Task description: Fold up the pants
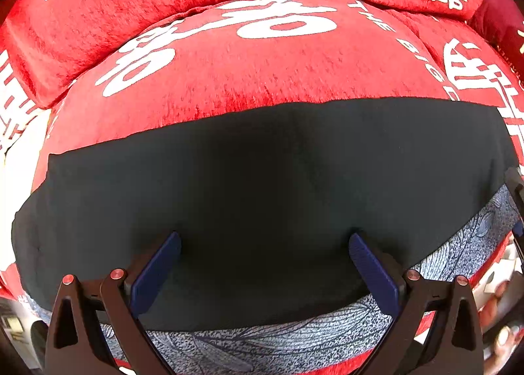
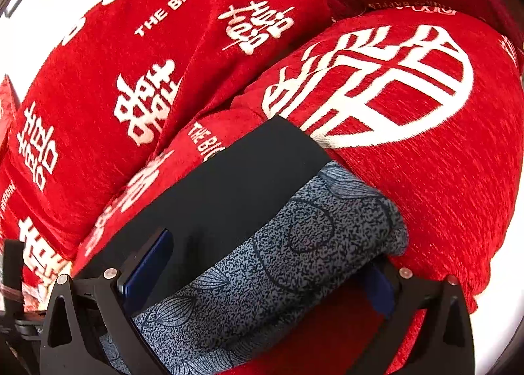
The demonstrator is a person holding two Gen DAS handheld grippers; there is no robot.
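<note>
1. Left wrist view: the left gripper point(image 1: 264, 271) points steeply down with its blue-padded jaws standing wide apart and nothing clamped between them. Flat black fabric pants point(image 1: 262, 185) lie under and between the jaws.
2. Right wrist view: the right gripper point(image 2: 262, 271) has its jaws apart, straddling a grey speckled fabric fold with a dark leaf-line print point(image 2: 268, 263). Whether the pads press on this fold cannot be told.
3. The black pants point(image 2: 242, 185) lie just beside that patterned fold, touching its far edge, and reach under the left-hand finger.
4. The pants appear smooth, dark and flat, with a straight far edge.
5. Both garments rest on a red plush blanket with white printed characters point(image 1: 229, 63).
</note>
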